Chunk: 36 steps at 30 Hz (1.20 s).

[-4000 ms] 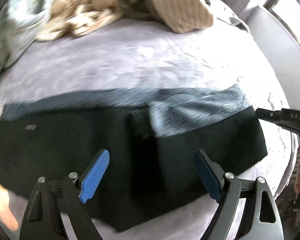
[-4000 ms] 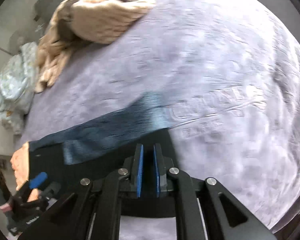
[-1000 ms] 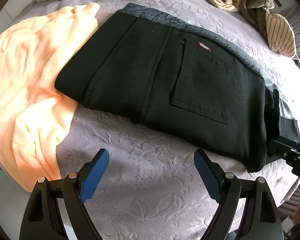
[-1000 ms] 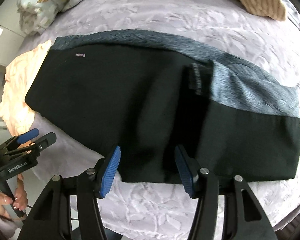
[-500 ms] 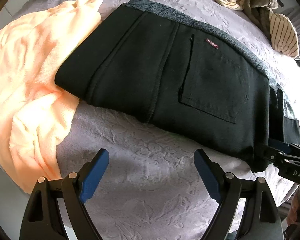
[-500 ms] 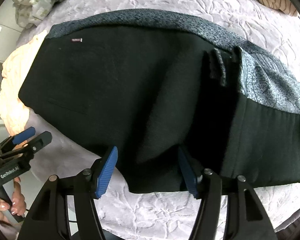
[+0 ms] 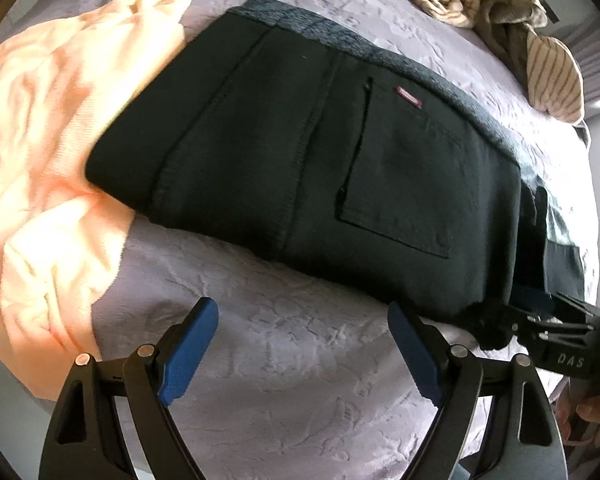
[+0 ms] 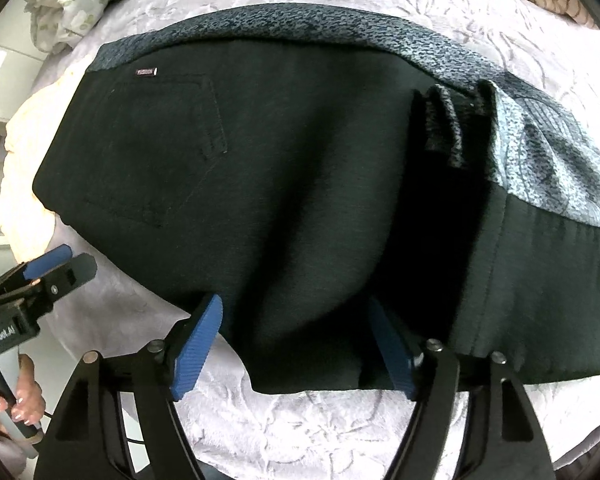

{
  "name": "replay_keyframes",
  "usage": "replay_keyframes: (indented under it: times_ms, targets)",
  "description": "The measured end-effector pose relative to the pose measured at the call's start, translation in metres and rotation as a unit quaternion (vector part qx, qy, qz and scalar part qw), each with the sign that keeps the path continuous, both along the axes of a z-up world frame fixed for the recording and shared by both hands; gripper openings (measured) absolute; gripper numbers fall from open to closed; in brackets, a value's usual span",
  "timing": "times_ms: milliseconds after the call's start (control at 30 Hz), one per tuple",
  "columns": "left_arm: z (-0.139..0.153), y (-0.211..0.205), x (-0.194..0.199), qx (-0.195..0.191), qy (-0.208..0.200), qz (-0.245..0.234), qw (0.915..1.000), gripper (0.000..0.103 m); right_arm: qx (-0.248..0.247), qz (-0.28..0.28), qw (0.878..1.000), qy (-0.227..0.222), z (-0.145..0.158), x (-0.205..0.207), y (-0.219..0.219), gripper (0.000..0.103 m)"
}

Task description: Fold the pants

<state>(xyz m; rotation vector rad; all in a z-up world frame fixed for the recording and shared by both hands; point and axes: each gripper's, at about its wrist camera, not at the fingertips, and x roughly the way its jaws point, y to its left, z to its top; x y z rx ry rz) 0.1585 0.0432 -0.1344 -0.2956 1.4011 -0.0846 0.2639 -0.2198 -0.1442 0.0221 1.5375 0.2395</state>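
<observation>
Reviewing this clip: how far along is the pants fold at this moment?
Mostly done: the black pants lie on the bed cover as a compact folded stack, back pocket on top, one end overlapping the peach towel. In hand: nothing. The left gripper hangs open over bare cover; the right gripper is opening, the near fold edge between its fingers. Left: a lower layer sticks out at one end.

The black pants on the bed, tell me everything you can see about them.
The black pants lie folded flat on the grey-lilac embossed bedspread, a speckled grey inner layer showing along the far edge. A back pocket with a small red label faces up, and stitched seams run across. One end overlaps the peach towel. The right gripper, its jaws opening, straddles the near fold without pressing it.
</observation>
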Motion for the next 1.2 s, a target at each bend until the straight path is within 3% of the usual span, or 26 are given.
replay_keyframes:
  times_ms: [67, 267, 433, 633, 900, 1100, 1200]
  targets:
    - [0.001, 0.011, 0.0, -0.015, -0.001, 0.012, 0.9998, 0.088, 0.0, 0.001, 1.0, 0.001, -0.002, -0.001, 0.0, 0.079]
    - [0.0, 0.055, 0.006, -0.107, -0.012, 0.071, 0.9916, 0.088, 0.004, 0.004, 1.0, 0.0, -0.005, -0.004, 0.001, 0.08]
    - [-0.016, 0.075, 0.007, -0.194, -0.014, 0.106, 0.9752, 0.088, 0.002, 0.011, 1.0, 0.001, -0.009, -0.007, 0.002, 0.081]
    - [-0.016, 0.069, 0.018, -0.245, -0.049, 0.124, 0.9604, 0.088, -0.001, 0.02, 1.0, -0.001, -0.014, -0.014, 0.011, 0.083]
    - [-0.033, 0.075, 0.028, -0.267, -0.049, 0.168, 0.9479, 0.09, -0.005, 0.031, 0.999, -0.006, -0.023, -0.024, 0.023, 0.087]
    - [0.005, 0.051, 0.032, -0.203, -0.093, 0.124, 0.9668, 0.09, 0.0, 0.034, 0.999, -0.008, -0.025, -0.03, 0.029, 0.088]
    - [0.007, 0.044, 0.038, -0.172, -0.095, 0.117, 0.9735, 0.09, 0.009, 0.039, 0.999, -0.008, -0.023, -0.031, 0.029, 0.088]
